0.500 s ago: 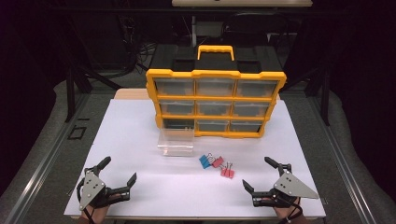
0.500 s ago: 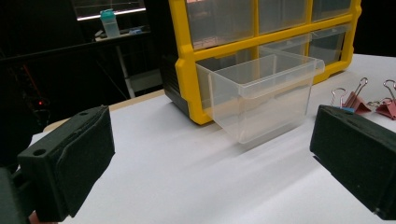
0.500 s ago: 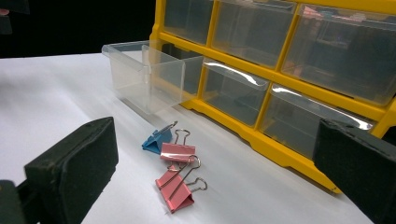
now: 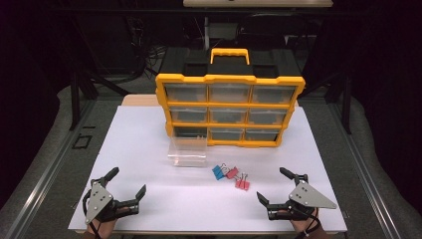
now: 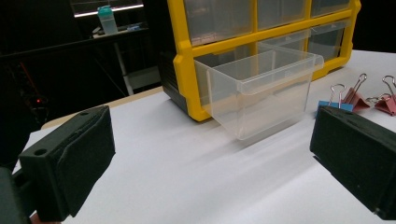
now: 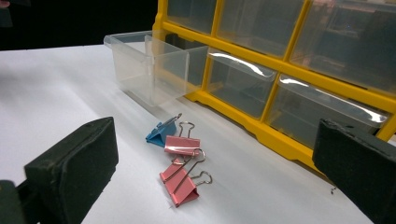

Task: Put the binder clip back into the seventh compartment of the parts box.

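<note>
A yellow organiser with clear drawers stands at the back of the white board. One clear drawer is pulled out and rests on the board in front of its bottom-left slot. Beside it lie a blue binder clip and two pink ones. My left gripper rests open near the front left edge, empty. My right gripper rests open near the front right, empty, with the clips ahead of its jaws.
The white board covers the table, with dark surroundings and metal rails at both sides. A bottle stands on a far shelf in the left gripper view.
</note>
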### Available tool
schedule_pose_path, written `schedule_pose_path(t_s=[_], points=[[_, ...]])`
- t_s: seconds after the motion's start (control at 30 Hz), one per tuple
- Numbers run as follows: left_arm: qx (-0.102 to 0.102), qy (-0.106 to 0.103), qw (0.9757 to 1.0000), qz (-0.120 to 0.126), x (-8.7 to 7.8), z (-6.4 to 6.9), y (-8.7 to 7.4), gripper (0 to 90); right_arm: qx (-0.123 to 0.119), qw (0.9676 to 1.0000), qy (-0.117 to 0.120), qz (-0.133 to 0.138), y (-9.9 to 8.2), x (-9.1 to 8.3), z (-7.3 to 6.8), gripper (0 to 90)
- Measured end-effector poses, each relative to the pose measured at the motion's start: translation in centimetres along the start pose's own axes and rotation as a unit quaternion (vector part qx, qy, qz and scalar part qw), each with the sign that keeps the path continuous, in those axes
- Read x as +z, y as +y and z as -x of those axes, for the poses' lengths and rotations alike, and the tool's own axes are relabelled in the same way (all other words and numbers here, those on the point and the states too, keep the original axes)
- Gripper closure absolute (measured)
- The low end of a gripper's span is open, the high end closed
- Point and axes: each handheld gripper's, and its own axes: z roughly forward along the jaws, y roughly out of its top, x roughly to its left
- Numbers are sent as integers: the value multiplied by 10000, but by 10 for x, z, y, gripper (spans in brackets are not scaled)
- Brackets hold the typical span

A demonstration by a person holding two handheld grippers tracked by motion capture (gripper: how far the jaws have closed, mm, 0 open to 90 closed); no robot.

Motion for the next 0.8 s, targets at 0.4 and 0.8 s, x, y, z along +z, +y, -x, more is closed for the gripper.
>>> schedule_pose_path(t_s=[0.4,0.8], points=[[23,-33,10000,-26,0,1,0,0,-42,9991,221,-353,0,11,-3,0],[45,-56,10000,-55,2,1,0,0,180,9953,501,-808,-1,32,-3,0]])
